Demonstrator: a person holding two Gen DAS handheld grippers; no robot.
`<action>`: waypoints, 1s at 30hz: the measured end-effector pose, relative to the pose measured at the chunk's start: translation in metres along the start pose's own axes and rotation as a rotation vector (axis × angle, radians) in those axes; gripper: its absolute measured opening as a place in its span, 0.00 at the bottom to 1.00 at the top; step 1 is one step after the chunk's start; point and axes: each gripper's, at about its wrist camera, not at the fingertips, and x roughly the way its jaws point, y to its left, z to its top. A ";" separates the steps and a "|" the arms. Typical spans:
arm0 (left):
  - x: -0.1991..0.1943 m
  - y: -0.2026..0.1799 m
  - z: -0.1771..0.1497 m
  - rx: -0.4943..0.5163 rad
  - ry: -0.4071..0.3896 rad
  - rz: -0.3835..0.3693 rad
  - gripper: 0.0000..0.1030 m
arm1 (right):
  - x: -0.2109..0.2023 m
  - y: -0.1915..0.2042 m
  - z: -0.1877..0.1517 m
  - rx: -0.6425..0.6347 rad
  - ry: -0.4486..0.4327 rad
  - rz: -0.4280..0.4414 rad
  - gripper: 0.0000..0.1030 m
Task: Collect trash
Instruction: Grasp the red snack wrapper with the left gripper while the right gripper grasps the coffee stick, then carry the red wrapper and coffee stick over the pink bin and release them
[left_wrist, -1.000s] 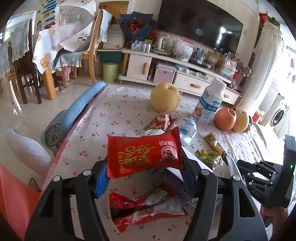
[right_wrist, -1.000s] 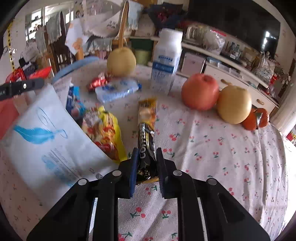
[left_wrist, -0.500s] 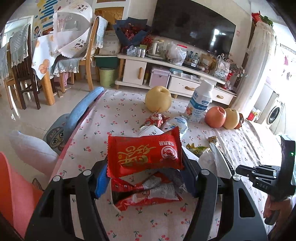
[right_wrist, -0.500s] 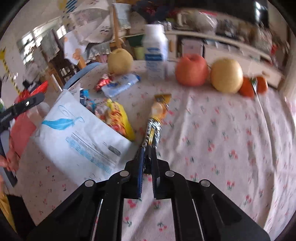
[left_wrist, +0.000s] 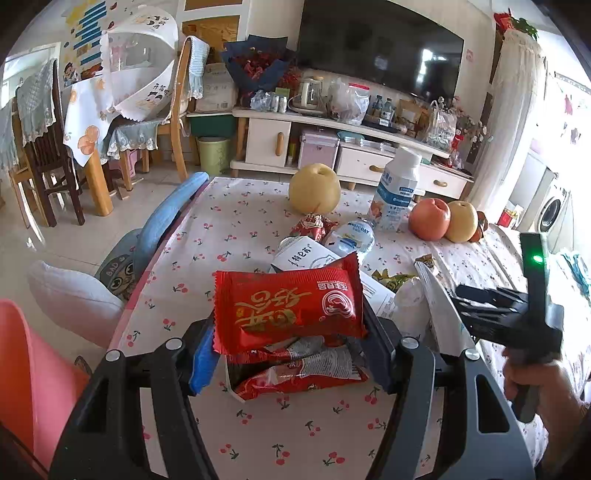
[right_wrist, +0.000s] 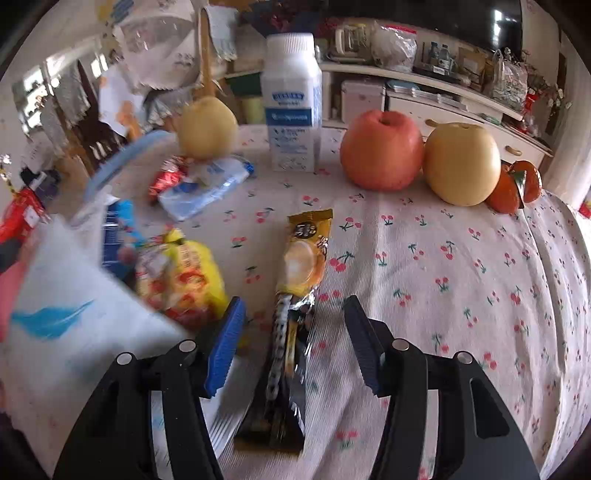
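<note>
While opening, right gripper (right_wrist: 293, 341) straddles wrapper (right_wrist: 295, 295)

Right tongs (right_wrist: 293, 338) opening, left tongs (left_wrist: 286, 345) clamped.

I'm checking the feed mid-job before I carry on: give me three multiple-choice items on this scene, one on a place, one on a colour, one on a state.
1. Where does the white bottle stand?
A. Between the pear at the far edge and the red apple
B. On the floor
C. On top of the apple

2. What colour is the snack packet in the left gripper?
A. Green
B. Red
C. White

3. How is the long coffee sachet at the right gripper?
A. Clamped and lifted
B. Lying on the tablecloth between parted fingers
C. Tucked inside the bottle

Answers: 1 A, the right wrist view shows it upright between the two fruits. 2 B, its wrapper is red with gold print. 3 B, the jaws are opening and gaps show on both sides.
</note>
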 end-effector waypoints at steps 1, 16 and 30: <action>0.000 0.000 -0.001 0.005 0.003 0.002 0.65 | 0.002 0.002 0.001 -0.016 -0.004 -0.023 0.51; -0.008 0.002 -0.004 0.009 -0.004 -0.009 0.65 | -0.016 0.010 0.000 -0.040 -0.076 -0.006 0.12; -0.045 0.042 0.000 -0.071 -0.086 0.016 0.65 | -0.108 0.044 -0.001 0.013 -0.252 0.122 0.12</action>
